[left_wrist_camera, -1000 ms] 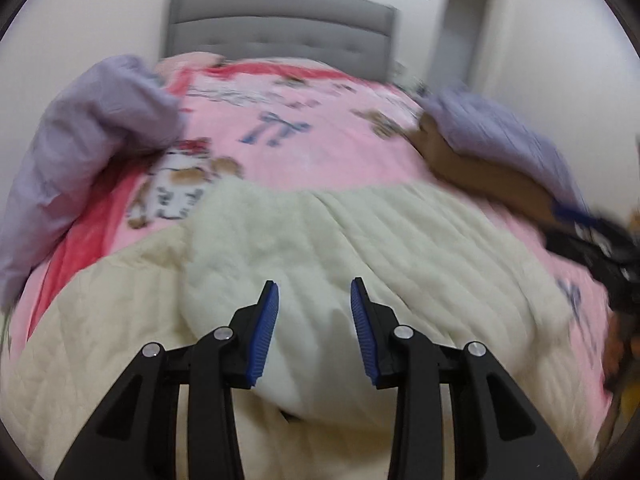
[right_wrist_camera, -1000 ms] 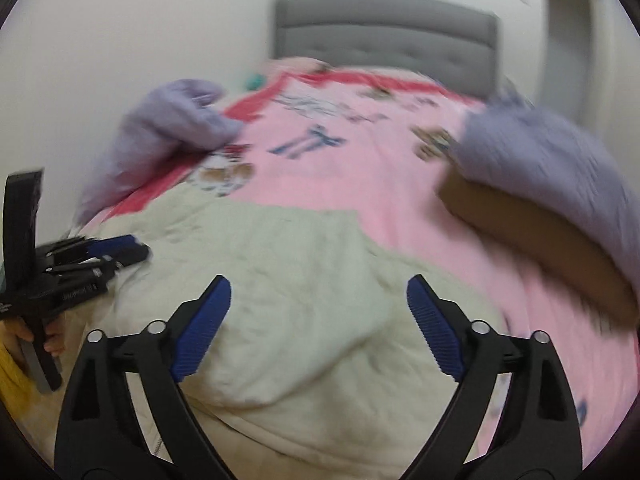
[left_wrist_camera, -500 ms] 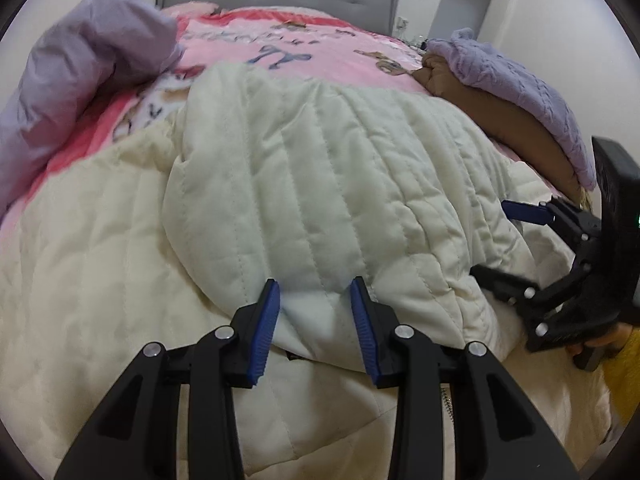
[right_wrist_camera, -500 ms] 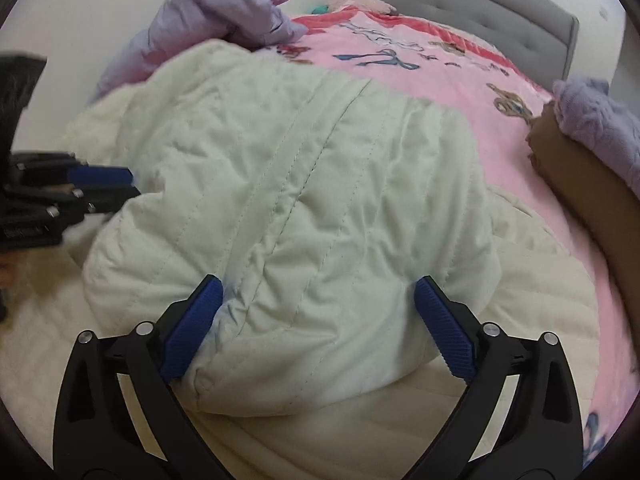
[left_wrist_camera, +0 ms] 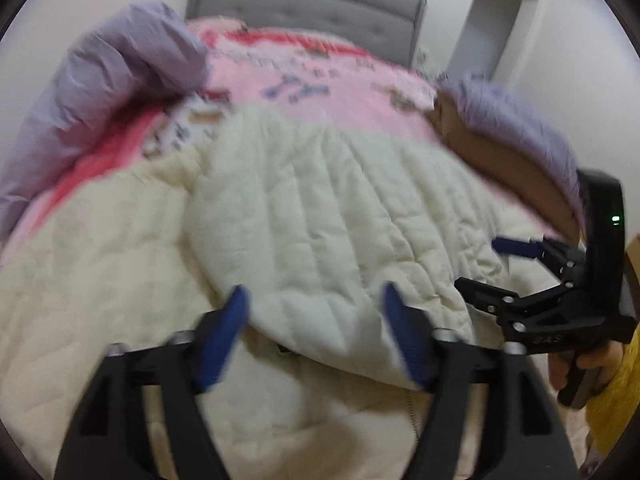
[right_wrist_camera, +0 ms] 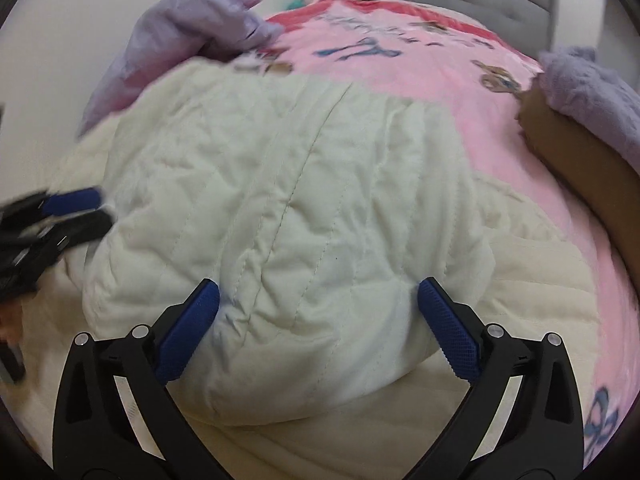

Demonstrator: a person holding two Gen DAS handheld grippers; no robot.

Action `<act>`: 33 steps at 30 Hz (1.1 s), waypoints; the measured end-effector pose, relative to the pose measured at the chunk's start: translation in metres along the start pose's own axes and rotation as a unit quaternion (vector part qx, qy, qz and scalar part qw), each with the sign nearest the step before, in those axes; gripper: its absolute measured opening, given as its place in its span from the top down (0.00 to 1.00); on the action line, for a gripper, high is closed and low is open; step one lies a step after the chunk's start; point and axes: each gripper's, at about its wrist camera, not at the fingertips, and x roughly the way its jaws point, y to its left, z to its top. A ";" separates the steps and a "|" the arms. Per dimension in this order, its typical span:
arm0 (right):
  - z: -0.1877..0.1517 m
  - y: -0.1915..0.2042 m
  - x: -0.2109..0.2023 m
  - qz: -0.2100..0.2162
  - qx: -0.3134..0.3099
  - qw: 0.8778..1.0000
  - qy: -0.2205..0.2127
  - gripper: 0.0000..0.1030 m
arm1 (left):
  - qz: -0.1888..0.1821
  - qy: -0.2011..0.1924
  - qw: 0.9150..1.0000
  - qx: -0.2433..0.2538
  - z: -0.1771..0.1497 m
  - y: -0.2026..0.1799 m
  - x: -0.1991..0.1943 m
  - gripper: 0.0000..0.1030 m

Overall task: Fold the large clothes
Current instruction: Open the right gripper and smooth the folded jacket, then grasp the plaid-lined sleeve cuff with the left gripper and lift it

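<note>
The cream quilted coat (right_wrist_camera: 288, 208) fills the centre and lower half of both views, a puffy folded-over panel lying on its own lower layer across the pink bedspread (right_wrist_camera: 460, 80). It looks soft, bulky and springy (likely to balloon back), so the stitched rounded hem at lower centre seems the best hold. The left gripper (left_wrist_camera: 314, 320) and right gripper (right_wrist_camera: 318, 300) both gape wide, holding nothing. No containers show.

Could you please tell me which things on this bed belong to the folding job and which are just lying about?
Part of the job:
cream quilted garment
left gripper, open
right gripper, open

Lying about:
lilac garment
brown garment
fuzzy purple piece
pink bedspread
grey headboard
</note>
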 end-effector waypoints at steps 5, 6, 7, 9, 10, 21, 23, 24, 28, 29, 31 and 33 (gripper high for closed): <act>0.017 0.018 -0.044 -0.005 0.029 0.999 -0.040 0.08 | 0.019 -0.050 0.995 -0.086 -0.005 0.033 -0.057 0.17; 0.020 0.026 -0.055 -0.004 0.026 0.998 -0.051 0.08 | 0.027 -0.056 0.992 -0.112 -0.009 0.044 -0.066 0.17; 0.023 0.032 -0.062 -0.003 0.021 0.998 -0.058 0.08 | 0.046 -0.062 0.983 -0.165 -0.020 0.062 -0.083 0.16; 0.028 0.053 -0.080 -0.005 -0.002 0.997 -0.071 0.08 | 0.075 -0.071 0.967 -0.235 -0.040 0.088 -0.105 0.16; 0.029 0.060 -0.085 -0.003 -0.009 0.997 -0.074 0.08 | 0.096 -0.080 0.951 -0.284 -0.057 0.106 -0.123 0.16; 0.037 0.166 -0.095 0.076 -0.080 0.994 -0.027 0.08 | 0.178 -0.121 0.764 -0.609 -0.223 0.213 -0.204 0.16; 0.036 0.184 -0.094 0.092 -0.092 0.991 -0.016 0.08 | 0.192 -0.134 0.724 -0.649 -0.246 0.223 -0.208 0.16; 0.035 0.193 -0.095 0.096 -0.100 0.990 -0.015 0.08 | 0.209 -0.140 0.709 -0.659 -0.255 0.227 -0.210 0.16; 0.032 0.221 -0.093 0.112 -0.129 0.985 0.005 0.08 | 0.204 -0.164 0.704 -0.661 -0.263 0.244 -0.207 0.16; 0.032 0.224 -0.091 0.117 -0.131 0.984 0.011 0.08 | 0.198 -0.168 0.706 -0.658 -0.263 0.250 -0.205 0.16; 0.030 0.232 -0.089 0.123 -0.140 0.982 0.019 0.08 | 0.189 -0.171 0.707 -0.660 -0.263 0.264 -0.199 0.16; 0.030 0.238 -0.088 0.122 -0.147 0.981 0.021 0.08 | 0.181 -0.168 0.695 -0.675 -0.267 0.270 -0.194 0.16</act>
